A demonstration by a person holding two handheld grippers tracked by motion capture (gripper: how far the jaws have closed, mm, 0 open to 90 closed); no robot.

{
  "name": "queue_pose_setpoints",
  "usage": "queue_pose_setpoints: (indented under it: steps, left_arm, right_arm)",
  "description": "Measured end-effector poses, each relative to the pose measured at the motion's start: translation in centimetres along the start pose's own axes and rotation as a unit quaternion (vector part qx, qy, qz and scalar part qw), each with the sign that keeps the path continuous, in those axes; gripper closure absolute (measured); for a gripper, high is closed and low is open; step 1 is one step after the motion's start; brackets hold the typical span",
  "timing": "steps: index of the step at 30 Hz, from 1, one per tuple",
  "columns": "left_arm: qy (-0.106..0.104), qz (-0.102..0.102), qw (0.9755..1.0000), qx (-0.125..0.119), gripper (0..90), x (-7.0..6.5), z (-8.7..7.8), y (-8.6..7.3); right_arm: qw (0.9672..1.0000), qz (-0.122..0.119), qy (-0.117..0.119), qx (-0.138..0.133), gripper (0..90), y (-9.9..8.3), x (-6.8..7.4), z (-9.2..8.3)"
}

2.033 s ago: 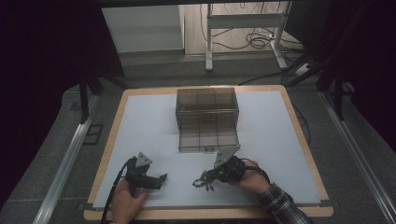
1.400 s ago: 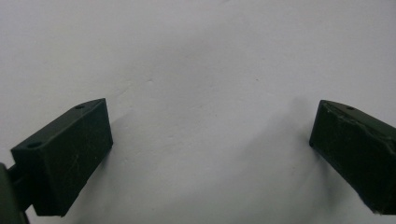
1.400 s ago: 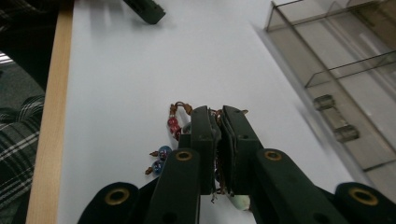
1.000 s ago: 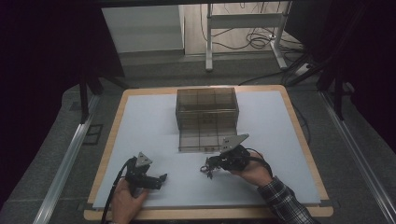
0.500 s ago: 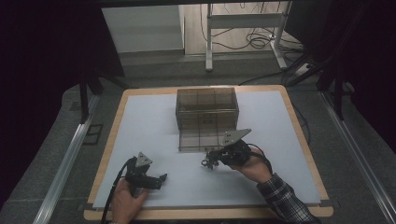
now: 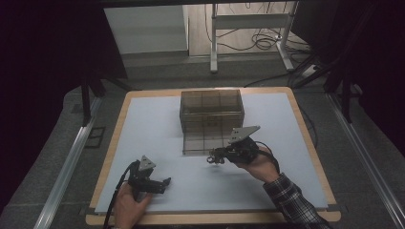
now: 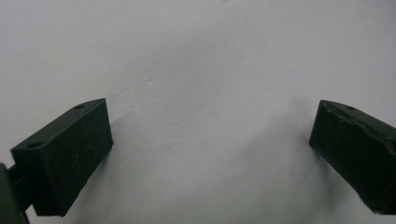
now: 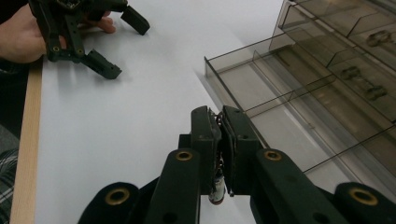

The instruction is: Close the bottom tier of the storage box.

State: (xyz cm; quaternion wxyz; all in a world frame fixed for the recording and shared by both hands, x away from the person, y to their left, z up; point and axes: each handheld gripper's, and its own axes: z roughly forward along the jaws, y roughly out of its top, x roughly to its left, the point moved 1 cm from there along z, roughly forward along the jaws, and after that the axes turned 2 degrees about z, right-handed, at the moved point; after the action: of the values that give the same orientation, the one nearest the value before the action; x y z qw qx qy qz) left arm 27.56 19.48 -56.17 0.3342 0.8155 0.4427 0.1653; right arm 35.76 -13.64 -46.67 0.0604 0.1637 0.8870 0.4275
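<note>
Since two seconds ago we have carried our right gripper (image 6: 217,157) from the near edge of the surface (image 6: 157,119) up to the open drawer (image 6: 205,140) of the smoky plastic organiser (image 6: 211,106), while our left gripper (image 6: 160,185) has stayed put. From the high view, the right one now hovers at the drawer's front corner, probably to drop its load into a compartment. In the left gripper view, the jaws are spread wide with nothing between them, resting idle. In the right gripper view, the jaws are clenched on a small metal part (image 8: 218,191), too hidden to identify. We can read no brand or lettering anywhere.
</note>
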Motion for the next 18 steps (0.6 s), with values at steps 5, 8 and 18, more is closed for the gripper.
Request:
queue_pose_setpoints:
  steps: [5, 8, 18]
  left_arm:
    - [0.0, 0.0, 1.0, 0.0, 0.0, 0.0, 0.0, 0.0]
    - [0.0, 0.0, 1.0, 0.0, 0.0, 0.0, 0.0, 0.0]
    - [0.0, 0.0, 1.0, 0.0, 0.0, 0.0, 0.0, 0.0]
  right_arm:
    - [1.0, 0.004, -0.002, -0.004, 82.9, 0.3, -0.3, -0.2]
    - [0.9999, 0.008, -0.004, -0.008, 82.9, 0.5, -0.5, -0.4]
    - [0.9997, 0.012, -0.012, -0.017, 82.9, 1.2, -0.9, -0.7]
